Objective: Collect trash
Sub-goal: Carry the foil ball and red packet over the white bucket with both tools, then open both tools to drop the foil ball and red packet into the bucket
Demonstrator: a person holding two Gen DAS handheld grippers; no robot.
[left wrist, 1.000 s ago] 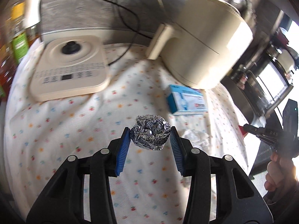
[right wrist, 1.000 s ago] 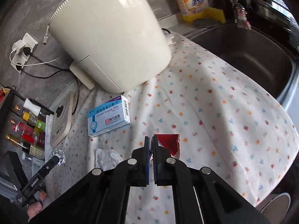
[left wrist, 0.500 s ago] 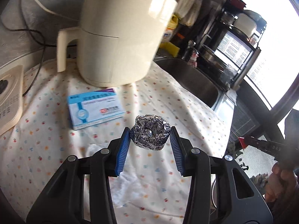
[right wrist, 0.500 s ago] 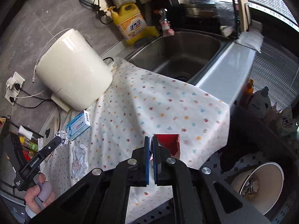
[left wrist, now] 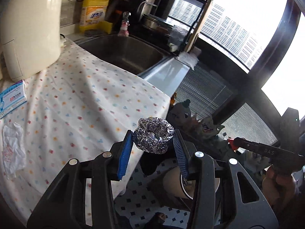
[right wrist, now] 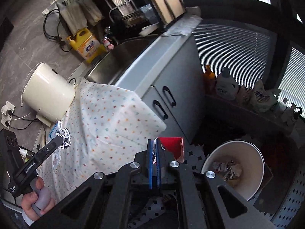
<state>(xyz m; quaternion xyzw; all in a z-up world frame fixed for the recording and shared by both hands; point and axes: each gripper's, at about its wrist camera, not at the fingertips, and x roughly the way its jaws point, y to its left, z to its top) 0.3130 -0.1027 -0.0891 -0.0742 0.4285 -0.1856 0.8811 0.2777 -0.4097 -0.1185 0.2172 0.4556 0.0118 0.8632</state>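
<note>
My left gripper [left wrist: 153, 148] is shut on a crumpled foil ball [left wrist: 153, 140] and holds it in the air past the counter's edge; the foil ball also shows in the right wrist view [right wrist: 64, 138]. My right gripper [right wrist: 154, 160] is shut on a red wrapper [right wrist: 172, 146], held above the floor to the left of a white trash bin [right wrist: 253, 179] that holds crumpled waste. The bin's rim [left wrist: 183, 187] shows below my left fingers. A clear plastic wrapper [left wrist: 13, 147] and a blue medicine box [left wrist: 12, 97] lie on the dotted cloth.
A cream appliance [left wrist: 28, 28] stands at the back of the clothed counter [left wrist: 76, 105]. A steel sink [left wrist: 125, 53] and a yellow detergent bottle [left wrist: 94, 9] are beyond. Grey cabinet doors [right wrist: 171, 103] face the bin. Bottles and bags [right wrist: 228, 87] line a low shelf.
Both grippers have swung right and away from the counter with their loads. The trash bin has come closer and larger in the right wrist view.
</note>
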